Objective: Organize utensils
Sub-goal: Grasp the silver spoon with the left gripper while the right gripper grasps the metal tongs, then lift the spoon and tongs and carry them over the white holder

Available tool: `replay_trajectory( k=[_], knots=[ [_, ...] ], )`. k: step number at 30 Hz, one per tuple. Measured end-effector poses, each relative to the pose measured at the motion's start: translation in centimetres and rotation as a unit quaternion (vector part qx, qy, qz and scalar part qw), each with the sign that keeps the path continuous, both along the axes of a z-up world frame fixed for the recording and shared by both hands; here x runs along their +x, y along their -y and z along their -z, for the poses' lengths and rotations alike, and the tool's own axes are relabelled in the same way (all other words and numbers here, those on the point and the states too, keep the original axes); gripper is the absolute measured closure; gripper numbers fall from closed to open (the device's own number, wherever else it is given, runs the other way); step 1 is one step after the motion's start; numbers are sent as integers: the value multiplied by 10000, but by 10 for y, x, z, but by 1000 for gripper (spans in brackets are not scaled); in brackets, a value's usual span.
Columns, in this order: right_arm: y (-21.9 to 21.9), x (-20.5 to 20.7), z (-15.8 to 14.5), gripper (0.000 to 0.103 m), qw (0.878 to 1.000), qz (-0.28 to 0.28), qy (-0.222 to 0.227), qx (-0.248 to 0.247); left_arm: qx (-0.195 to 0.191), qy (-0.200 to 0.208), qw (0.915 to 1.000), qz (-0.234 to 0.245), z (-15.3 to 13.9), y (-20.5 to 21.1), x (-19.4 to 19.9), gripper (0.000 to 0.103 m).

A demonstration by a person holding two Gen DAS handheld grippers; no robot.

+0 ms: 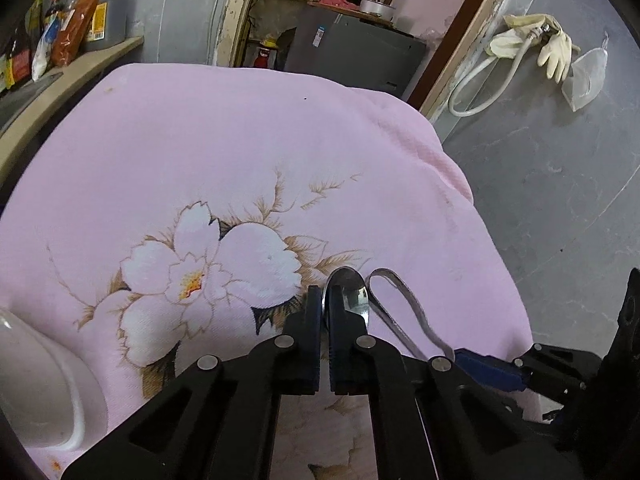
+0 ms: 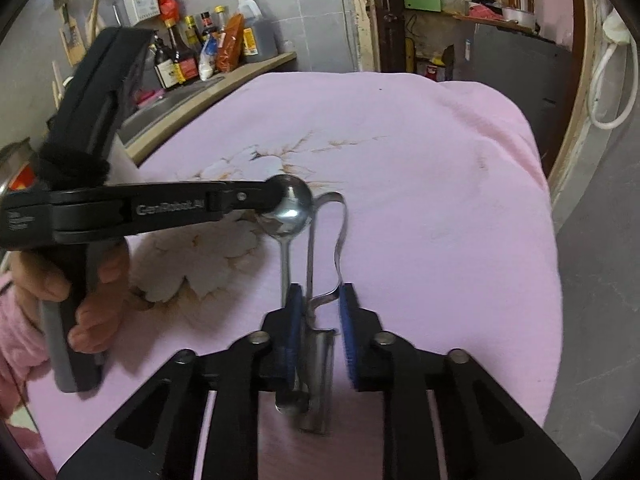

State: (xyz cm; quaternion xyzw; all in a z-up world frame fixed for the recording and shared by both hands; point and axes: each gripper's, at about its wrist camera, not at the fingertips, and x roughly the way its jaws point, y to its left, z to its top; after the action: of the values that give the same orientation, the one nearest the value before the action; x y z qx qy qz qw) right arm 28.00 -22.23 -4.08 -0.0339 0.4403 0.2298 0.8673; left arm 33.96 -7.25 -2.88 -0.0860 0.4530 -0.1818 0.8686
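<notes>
A steel spoon (image 2: 285, 256) lies on the pink flowered cloth (image 2: 420, 200), bowl away from me. My left gripper (image 1: 325, 304) is shut on the spoon's bowl (image 1: 352, 292); in the right wrist view it (image 2: 276, 200) reaches in from the left. Beside the spoon lies a looped metal utensil (image 2: 340, 236) (image 1: 400, 304) with a flat blade end. My right gripper (image 2: 320, 320) straddles its near part, both blue pads (image 2: 294, 320) against the metal. The spoon's handle end runs under the left finger. One blue pad (image 1: 488, 368) shows at the lower right of the left wrist view.
A white bowl (image 1: 40, 380) sits at the cloth's near left edge. A counter with several bottles and packets (image 2: 208, 56) runs along the left. A hand in a pink sleeve (image 2: 96, 312) holds the left gripper. The cloth drops off to grey floor (image 1: 560, 200) on the right.
</notes>
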Motion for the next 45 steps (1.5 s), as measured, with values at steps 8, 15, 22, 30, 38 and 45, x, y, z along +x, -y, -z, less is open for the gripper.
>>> replay_trajectory(
  k=[8, 15, 22, 30, 38, 45],
  knots=[
    [2, 3, -2, 86, 9999, -56, -66, 72, 103, -126, 9998, 92, -1, -15, -18, 102],
    [-14, 22, -3, 76, 9998, -160, -16, -113, 127, -123, 9997, 189, -6, -30, -44, 102],
    [-36, 43, 3, 74, 9983, -288, -80, -497, 242, 160, 9994, 212, -11, -33, -62, 102],
    [-42, 32, 2, 84, 9970, -81, 196, -749, 328, 673, 9970, 175, -29, -32, -77, 102],
    [-23, -31, -38, 84, 9821, 429, 1831, 89, 627, 1343, 9889, 61, -58, -29, -96, 102],
    [-31, -78, -75, 84, 9340, 825, 3433, 551, 799, 2211, 9715, -297, -86, -36, -124, 102]
  ],
)
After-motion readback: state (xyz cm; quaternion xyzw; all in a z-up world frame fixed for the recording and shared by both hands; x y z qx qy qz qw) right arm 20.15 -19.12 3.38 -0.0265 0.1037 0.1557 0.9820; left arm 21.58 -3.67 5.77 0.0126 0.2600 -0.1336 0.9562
